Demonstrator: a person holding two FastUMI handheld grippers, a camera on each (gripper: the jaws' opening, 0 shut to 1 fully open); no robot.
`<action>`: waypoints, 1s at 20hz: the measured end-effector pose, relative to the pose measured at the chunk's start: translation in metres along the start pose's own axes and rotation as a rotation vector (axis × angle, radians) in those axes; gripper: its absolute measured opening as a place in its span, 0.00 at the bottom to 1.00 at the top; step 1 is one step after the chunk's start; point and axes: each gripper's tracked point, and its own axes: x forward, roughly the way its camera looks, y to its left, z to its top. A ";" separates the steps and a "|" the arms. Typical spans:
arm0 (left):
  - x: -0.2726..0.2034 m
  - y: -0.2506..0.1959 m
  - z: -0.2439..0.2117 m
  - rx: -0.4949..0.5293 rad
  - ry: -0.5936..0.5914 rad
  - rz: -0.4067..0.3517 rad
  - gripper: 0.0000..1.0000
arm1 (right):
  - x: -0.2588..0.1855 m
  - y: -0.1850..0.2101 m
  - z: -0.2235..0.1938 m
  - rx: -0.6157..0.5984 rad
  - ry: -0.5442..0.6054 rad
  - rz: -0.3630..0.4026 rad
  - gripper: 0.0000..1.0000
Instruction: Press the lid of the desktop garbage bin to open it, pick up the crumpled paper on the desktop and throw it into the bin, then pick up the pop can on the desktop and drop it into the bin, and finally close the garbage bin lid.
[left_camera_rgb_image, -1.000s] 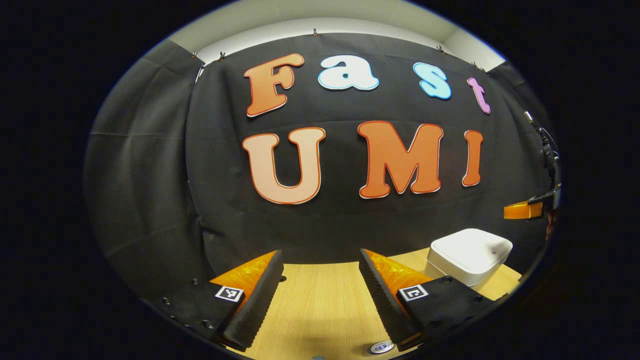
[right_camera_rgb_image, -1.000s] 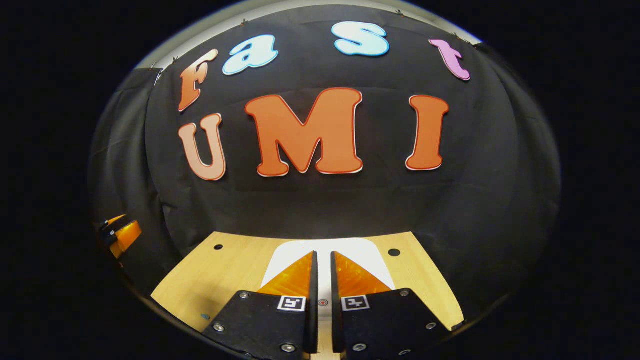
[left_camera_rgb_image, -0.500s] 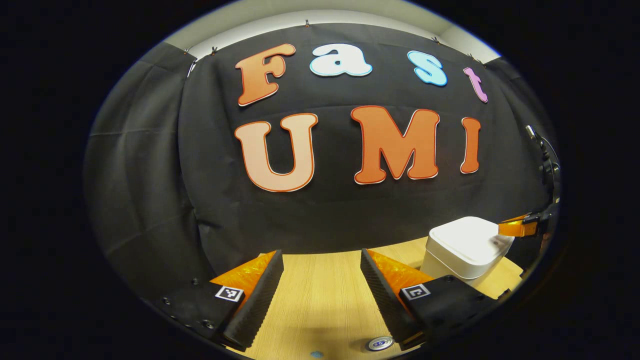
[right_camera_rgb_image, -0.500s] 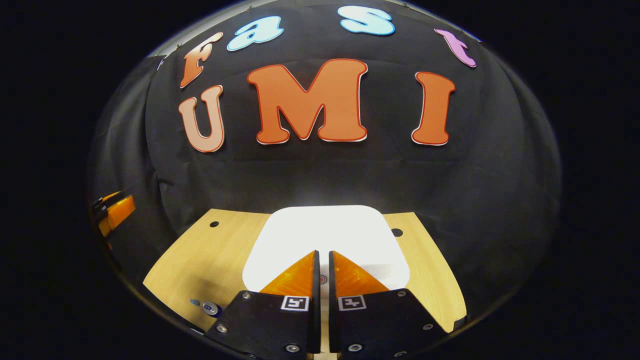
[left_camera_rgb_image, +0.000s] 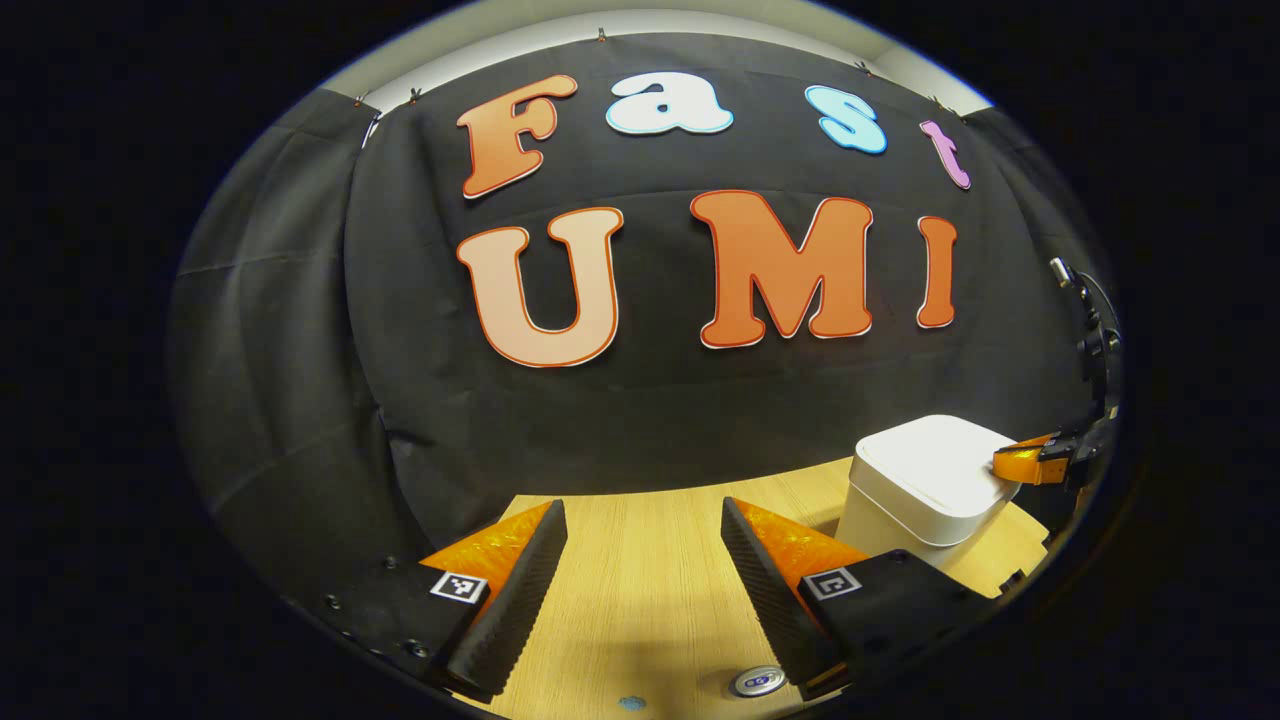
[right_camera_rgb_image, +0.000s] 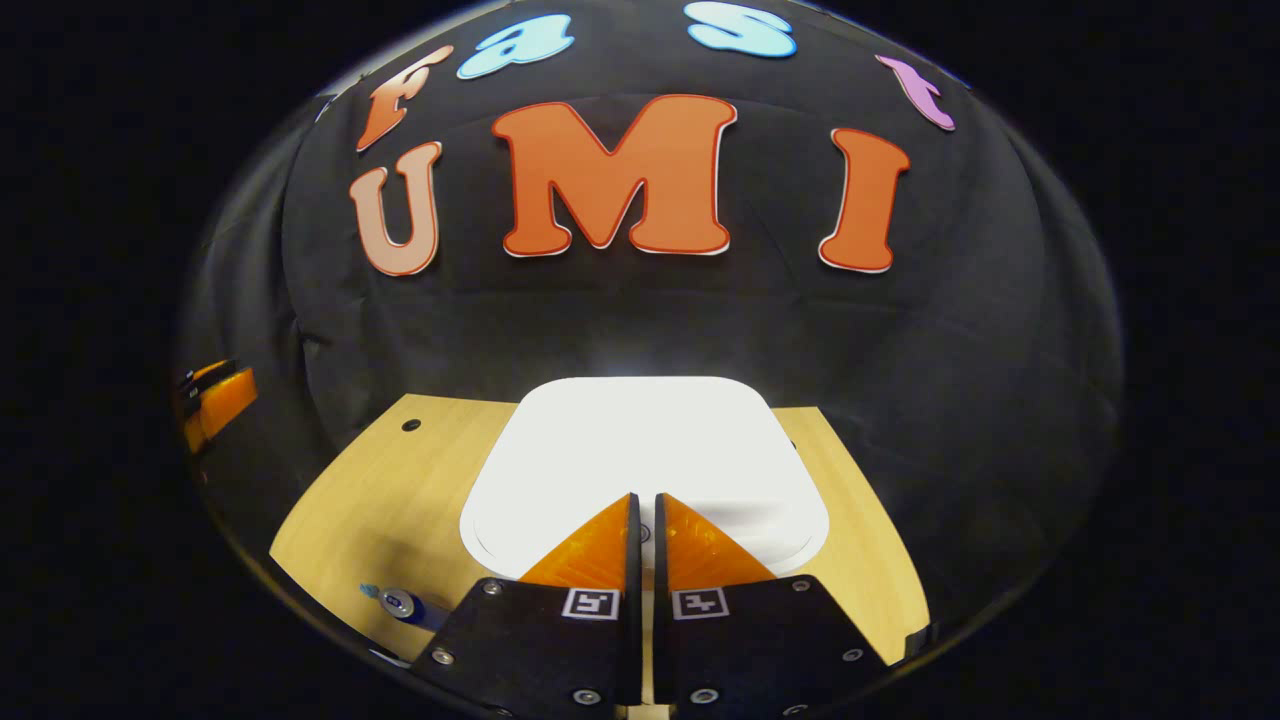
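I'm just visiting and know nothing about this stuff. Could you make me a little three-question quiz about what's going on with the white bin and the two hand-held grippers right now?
1. True or false: the lid of the white bin is already open.
2. Which hand-held gripper has its tips at the bin lid? A) left hand-held gripper B) right hand-held gripper
3. Fill in: the pop can lies on the wooden ____.

Key
1. False: the lid lies flat and closed.
2. B: its fingers are together over the lid's near edge; the left one is spread open above bare wood, holding nothing.
3. Desktop.
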 end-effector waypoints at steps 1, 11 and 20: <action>0.000 0.000 0.000 0.004 -0.001 0.001 0.98 | -0.001 -0.001 -0.001 0.019 0.014 0.000 0.05; -0.008 0.022 -0.008 -0.033 -0.003 0.027 1.00 | -0.026 0.025 0.030 -0.054 -0.114 0.025 0.02; 0.008 0.043 -0.041 -0.040 0.076 0.017 0.99 | -0.054 0.073 0.077 -0.047 -0.325 0.166 0.17</action>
